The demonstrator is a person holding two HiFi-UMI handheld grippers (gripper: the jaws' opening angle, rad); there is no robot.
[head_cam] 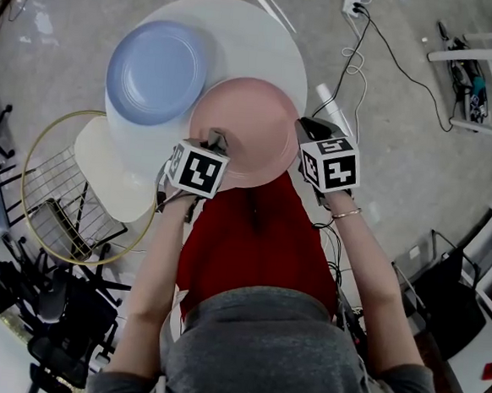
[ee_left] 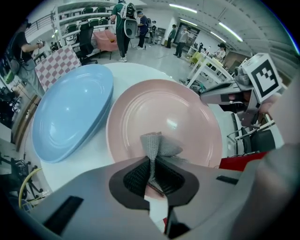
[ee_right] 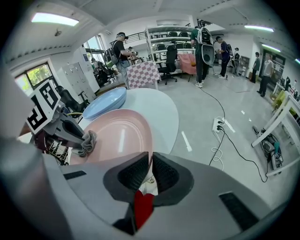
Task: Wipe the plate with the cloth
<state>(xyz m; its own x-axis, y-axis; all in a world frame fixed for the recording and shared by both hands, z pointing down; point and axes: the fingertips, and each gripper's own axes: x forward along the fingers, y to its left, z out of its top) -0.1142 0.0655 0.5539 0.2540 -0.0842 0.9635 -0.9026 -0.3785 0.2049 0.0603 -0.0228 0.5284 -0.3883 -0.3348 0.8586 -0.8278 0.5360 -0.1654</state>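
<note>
A pink plate [head_cam: 245, 125] lies at the near edge of a round white table [head_cam: 262, 40]. My left gripper [head_cam: 213, 140] is shut on a bunched grey cloth [ee_left: 157, 144], which rests on the plate's near-left part. In the left gripper view the cloth rises from between my left gripper's [ee_left: 152, 174] pads onto the pink plate [ee_left: 164, 115]. My right gripper [head_cam: 307, 130] is shut on the plate's right rim. The right gripper view shows the thin rim of the pink plate [ee_right: 117, 136] between my right gripper's [ee_right: 151, 172] closed pads, and the cloth [ee_right: 87, 142] at the left.
A blue plate [head_cam: 157, 72] sits on the table left of the pink one. A gold-rimmed wire rack [head_cam: 63, 207] stands at the left, below the table. Red fabric [head_cam: 256, 235] lies under my arms. A power strip [head_cam: 356, 0] and cables run over the floor to the right.
</note>
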